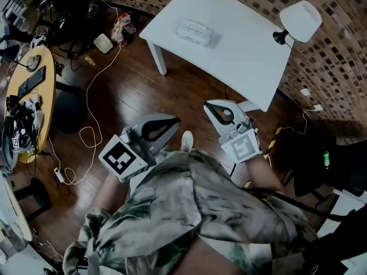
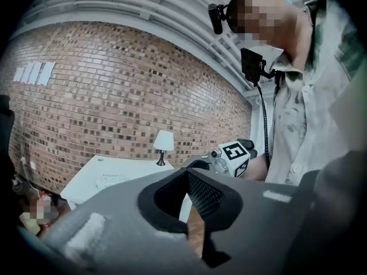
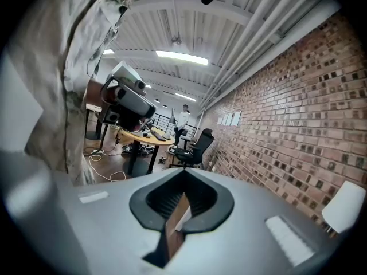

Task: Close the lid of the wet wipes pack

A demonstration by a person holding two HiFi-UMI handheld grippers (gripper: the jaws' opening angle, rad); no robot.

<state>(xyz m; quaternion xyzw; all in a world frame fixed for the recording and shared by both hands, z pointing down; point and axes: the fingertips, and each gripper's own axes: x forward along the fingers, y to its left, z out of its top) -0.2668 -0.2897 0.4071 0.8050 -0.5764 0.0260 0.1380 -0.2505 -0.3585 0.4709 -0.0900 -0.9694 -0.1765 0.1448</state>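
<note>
The wet wipes pack [image 1: 195, 32] is a flat white packet lying on the white table [image 1: 246, 56], far ahead of both grippers. From here I cannot tell how its lid stands. In the left gripper view the pack [image 2: 112, 177] shows faintly on the table top. My left gripper [image 1: 173, 120] hangs over the wooden floor near my body, jaws shut with nothing between them. My right gripper [image 1: 210, 105] is beside it, just short of the table's near edge, also shut and empty. Each gripper appears in the other's view, the right gripper [image 2: 228, 153] and the left gripper [image 3: 128, 99].
A white lamp [image 1: 299, 20] stands at the table's right end against the brick wall. To the left are a yellow desk [image 1: 31, 90] with a keyboard, an office chair [image 1: 67, 109] and a white cable [image 1: 86, 132] looping across the floor. Bottles [image 1: 121, 26] sit near the table's left leg.
</note>
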